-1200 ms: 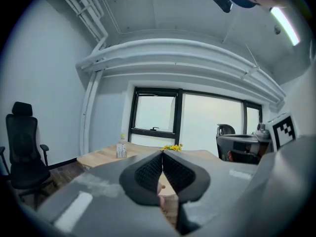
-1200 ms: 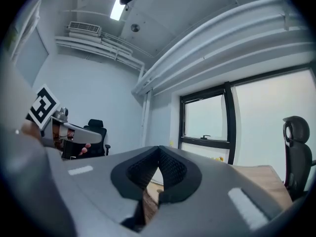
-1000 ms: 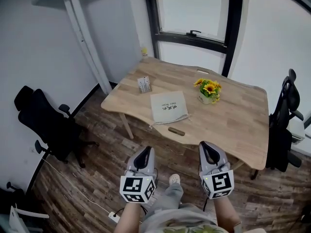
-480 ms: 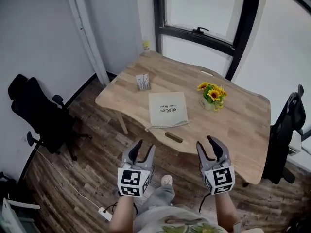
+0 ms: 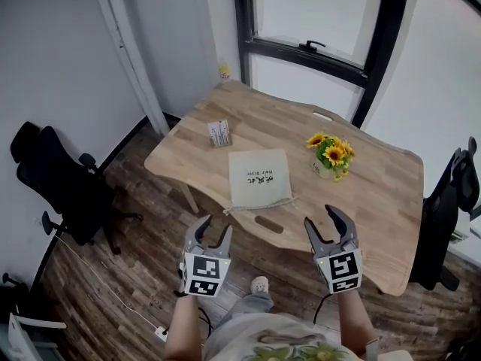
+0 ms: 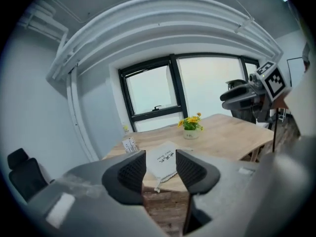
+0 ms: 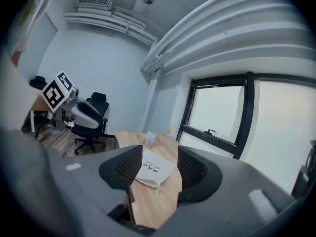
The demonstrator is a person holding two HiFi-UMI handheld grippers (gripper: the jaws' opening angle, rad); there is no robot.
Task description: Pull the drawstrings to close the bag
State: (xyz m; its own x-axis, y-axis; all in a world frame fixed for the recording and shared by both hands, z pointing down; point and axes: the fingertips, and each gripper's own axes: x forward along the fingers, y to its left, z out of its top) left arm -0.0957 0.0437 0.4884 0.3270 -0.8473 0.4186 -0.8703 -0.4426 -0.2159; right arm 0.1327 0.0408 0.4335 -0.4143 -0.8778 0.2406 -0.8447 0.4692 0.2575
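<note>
A beige drawstring bag (image 5: 259,177) lies flat on the wooden table (image 5: 376,201), its cords (image 5: 228,210) trailing toward the near edge. Both grippers hang in the air short of the table, above the floor. My left gripper (image 5: 213,228) has its jaws opening, with nothing between them. My right gripper (image 5: 322,219) is likewise opening and empty. In the left gripper view the bag (image 6: 165,161) shows far off between the spread jaws. The right gripper view also frames the bag (image 7: 154,172) at a distance.
A pot of sunflowers (image 5: 331,156) stands right of the bag and a small card box (image 5: 219,133) behind it on the left. A dark oblong thing (image 5: 268,223) lies at the table's near edge. Black office chairs (image 5: 60,190) stand left and right (image 5: 451,216).
Both grippers have gone from shut to wide open. The view has shifted and the table now sits nearer to the grippers.
</note>
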